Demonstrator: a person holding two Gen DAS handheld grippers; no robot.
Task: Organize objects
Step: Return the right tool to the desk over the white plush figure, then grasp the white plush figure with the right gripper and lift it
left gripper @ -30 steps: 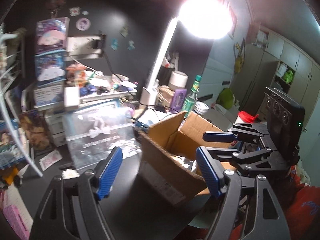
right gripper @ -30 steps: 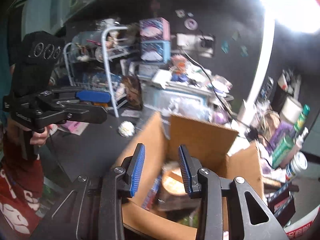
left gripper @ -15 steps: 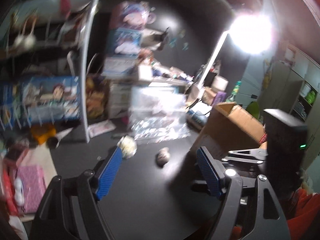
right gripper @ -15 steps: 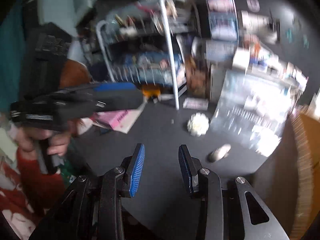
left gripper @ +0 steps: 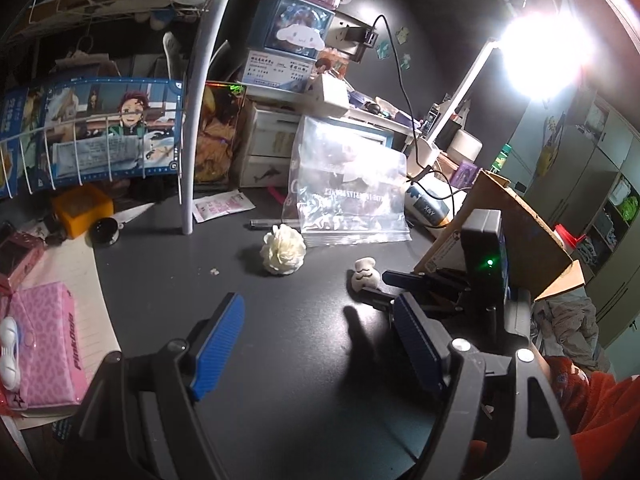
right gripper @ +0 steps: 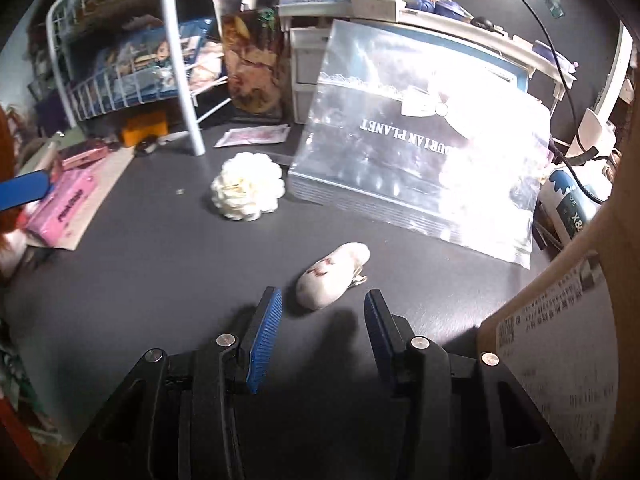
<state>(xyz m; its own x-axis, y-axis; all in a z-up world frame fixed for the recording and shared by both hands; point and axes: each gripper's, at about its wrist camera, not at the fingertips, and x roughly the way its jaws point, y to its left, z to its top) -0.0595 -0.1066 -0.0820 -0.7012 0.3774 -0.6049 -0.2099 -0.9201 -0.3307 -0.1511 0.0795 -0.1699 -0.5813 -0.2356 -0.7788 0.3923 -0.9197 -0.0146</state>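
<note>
A small white plush clip [right gripper: 333,275] lies on the dark desk, just beyond my right gripper [right gripper: 322,312], which is open and empty with its jaws on either side of it. It also shows in the left wrist view [left gripper: 366,274]. A white fabric flower [right gripper: 247,185] lies further left; it shows in the left wrist view too [left gripper: 282,249]. My left gripper [left gripper: 320,342] is open and empty above the bare desk. The right gripper [left gripper: 404,284] shows in the left wrist view next to the plush clip. The cardboard box [left gripper: 516,224] stands at the right.
A stack of clear zip bags [right gripper: 420,152] leans behind the plush clip. A white wire rack [left gripper: 192,120] stands at the back left. A pink pouch [left gripper: 44,340] lies on a notebook at the left. White drawers [left gripper: 268,148], a cable and a bright lamp [left gripper: 540,56] crowd the back.
Both grippers swung left from the cardboard box to the open desk. My right gripper opened wider and came down to the plush clip. The left gripper stayed open.
</note>
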